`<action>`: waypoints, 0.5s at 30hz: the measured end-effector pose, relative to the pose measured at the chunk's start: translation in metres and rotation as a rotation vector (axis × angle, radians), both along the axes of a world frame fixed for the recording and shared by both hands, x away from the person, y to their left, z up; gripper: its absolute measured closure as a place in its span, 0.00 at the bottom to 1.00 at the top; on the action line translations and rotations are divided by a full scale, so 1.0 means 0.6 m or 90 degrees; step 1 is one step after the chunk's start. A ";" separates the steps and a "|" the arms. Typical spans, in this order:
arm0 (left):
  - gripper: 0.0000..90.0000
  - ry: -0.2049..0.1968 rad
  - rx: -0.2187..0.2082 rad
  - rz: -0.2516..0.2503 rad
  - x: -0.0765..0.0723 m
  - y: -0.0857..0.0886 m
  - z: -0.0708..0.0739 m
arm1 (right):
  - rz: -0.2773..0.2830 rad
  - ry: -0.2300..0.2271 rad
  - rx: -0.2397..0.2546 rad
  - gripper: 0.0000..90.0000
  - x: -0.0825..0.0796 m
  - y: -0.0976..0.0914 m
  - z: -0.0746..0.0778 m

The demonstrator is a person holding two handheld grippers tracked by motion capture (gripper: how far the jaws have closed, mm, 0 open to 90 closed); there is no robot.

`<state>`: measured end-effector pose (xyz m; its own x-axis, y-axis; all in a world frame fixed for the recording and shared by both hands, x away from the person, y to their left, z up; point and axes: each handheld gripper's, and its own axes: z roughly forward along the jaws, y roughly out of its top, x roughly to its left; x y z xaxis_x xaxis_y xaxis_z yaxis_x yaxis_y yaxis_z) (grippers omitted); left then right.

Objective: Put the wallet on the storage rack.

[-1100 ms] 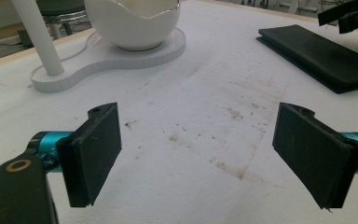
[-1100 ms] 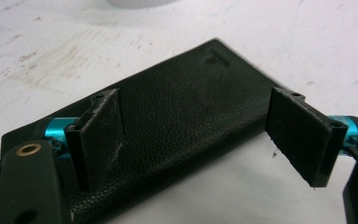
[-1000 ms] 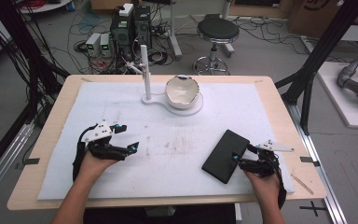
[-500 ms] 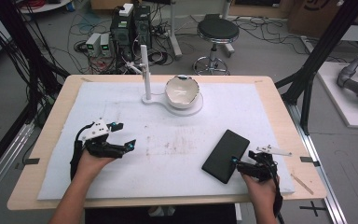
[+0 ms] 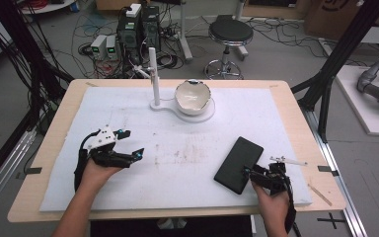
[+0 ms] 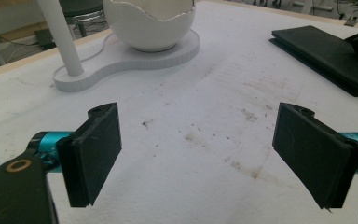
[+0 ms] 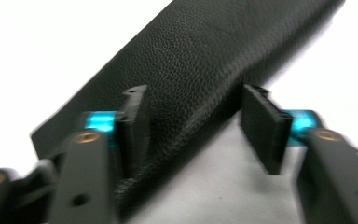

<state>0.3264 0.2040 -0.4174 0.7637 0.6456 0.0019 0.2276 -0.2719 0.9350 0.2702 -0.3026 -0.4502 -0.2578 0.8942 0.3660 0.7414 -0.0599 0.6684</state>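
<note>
A black leather-grained case [image 5: 238,158] lies flat on the white mat at the front right. My right gripper [image 5: 250,173] sits at its near right edge. In the right gripper view the gripper [image 7: 193,126] is open and the case [image 7: 205,56] runs between its jaws: one pad [image 7: 135,126] is over the leather, the other [image 7: 261,126] over the mat. My left gripper [image 5: 132,143] rests at the front left, open wide with nothing between its pads [image 6: 93,154]. It faces the case [image 6: 326,53] and a white bowl [image 6: 149,23].
A cracked-edge white bowl [image 5: 192,96] sits on a flat white stand [image 5: 170,105] with an upright post [image 5: 153,74] at the back centre. A thin white stick [image 5: 288,160] lies by the right hand. The white mat [image 5: 187,143] is bare and stained in the middle.
My right gripper has shifted slightly left and nearer the front, bringing its jaws onto the case's near edge. The left gripper has barely moved.
</note>
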 end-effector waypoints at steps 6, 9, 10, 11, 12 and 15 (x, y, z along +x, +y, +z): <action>0.17 0.001 0.019 0.004 0.000 -0.005 -0.005 | 0.036 -0.025 -0.010 0.83 0.003 0.008 0.005; 0.17 0.003 0.019 0.004 0.000 -0.004 -0.006 | 0.038 -0.020 0.004 0.88 0.004 0.002 0.005; 0.17 0.003 0.017 0.005 0.000 -0.004 -0.007 | 0.040 -0.020 0.003 0.90 0.005 0.002 0.006; 0.17 0.003 0.018 0.004 0.000 -0.003 -0.007 | 0.044 -0.021 0.000 0.90 0.005 0.001 0.007; 0.17 0.004 0.017 0.003 0.001 -0.003 -0.007 | 0.048 -0.021 -0.001 0.91 0.006 0.001 0.007; 0.17 0.004 0.018 0.004 0.001 -0.002 -0.007 | 0.063 -0.032 0.001 0.92 0.006 -0.001 0.008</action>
<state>0.3270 0.2030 -0.4213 0.7597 0.6502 0.0148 0.2356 -0.2962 0.9256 0.2740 -0.3031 -0.4453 -0.3625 0.8633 0.3510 0.7088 0.0108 0.7053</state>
